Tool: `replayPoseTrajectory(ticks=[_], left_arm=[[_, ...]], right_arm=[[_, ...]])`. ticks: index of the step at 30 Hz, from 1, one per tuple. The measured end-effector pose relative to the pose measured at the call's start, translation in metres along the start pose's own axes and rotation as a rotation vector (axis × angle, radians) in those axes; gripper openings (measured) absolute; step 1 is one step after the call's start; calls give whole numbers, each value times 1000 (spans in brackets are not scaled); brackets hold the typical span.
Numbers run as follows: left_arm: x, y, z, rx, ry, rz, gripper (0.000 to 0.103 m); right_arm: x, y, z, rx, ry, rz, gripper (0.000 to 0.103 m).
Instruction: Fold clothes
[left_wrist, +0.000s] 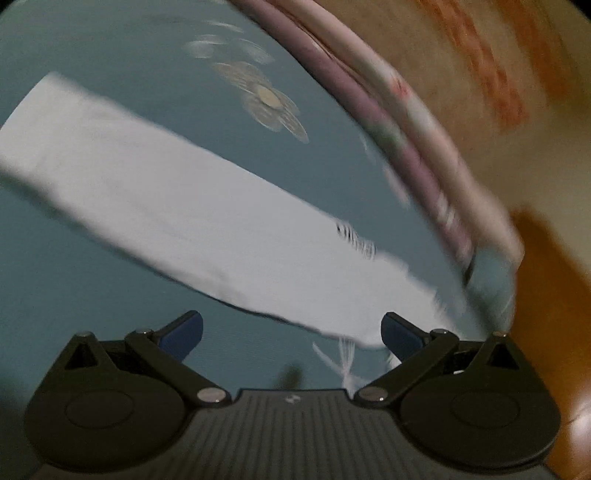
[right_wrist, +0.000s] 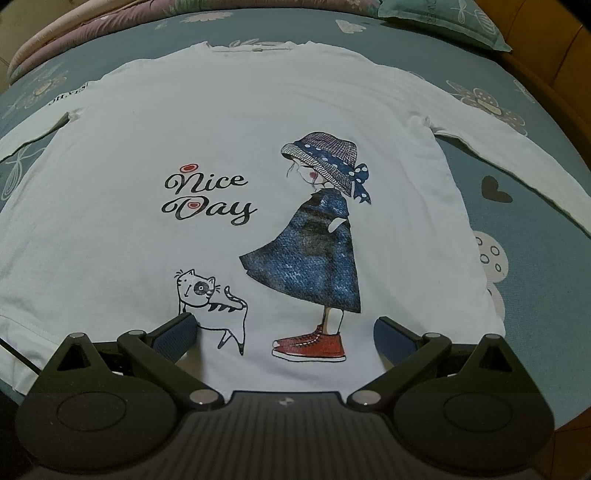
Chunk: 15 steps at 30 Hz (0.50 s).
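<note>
Both tongs (left_wrist: 291, 332) (right_wrist: 282, 334) gape wide over the white shirt (right_wrist: 207, 122) spread on the flowered sheet (right_wrist: 532, 206), pillow (right_wrist: 443, 22) beyond.

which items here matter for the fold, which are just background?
Job:
white long-sleeve shirt, spread flat, print up
its sleeve
left gripper, open
right gripper, open

Background:
blue floral bedsheet
pillow
pink quilt

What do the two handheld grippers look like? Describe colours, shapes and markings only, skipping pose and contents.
Both are the same design. The left gripper and right gripper each have a dark grey ribbed body with a small pale mark at its centre, two round black housings, black link arms with silver pivot pins, and fingers faced with blue pads. No hands, sleeves or cables show in either view.
</note>
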<state>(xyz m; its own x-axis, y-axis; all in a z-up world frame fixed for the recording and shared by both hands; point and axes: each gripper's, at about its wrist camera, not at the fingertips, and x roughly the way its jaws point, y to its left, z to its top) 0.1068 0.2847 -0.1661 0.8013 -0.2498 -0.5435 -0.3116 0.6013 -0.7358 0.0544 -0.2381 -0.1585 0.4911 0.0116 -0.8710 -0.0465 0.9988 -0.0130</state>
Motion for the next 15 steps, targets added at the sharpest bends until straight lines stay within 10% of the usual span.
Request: replayPoseTrajectory(ticks=[15], left_arm=[[-1,20,18,-128,-203,40,102]], right_arm=[[-1,2,0,-6,6,-4,103]])
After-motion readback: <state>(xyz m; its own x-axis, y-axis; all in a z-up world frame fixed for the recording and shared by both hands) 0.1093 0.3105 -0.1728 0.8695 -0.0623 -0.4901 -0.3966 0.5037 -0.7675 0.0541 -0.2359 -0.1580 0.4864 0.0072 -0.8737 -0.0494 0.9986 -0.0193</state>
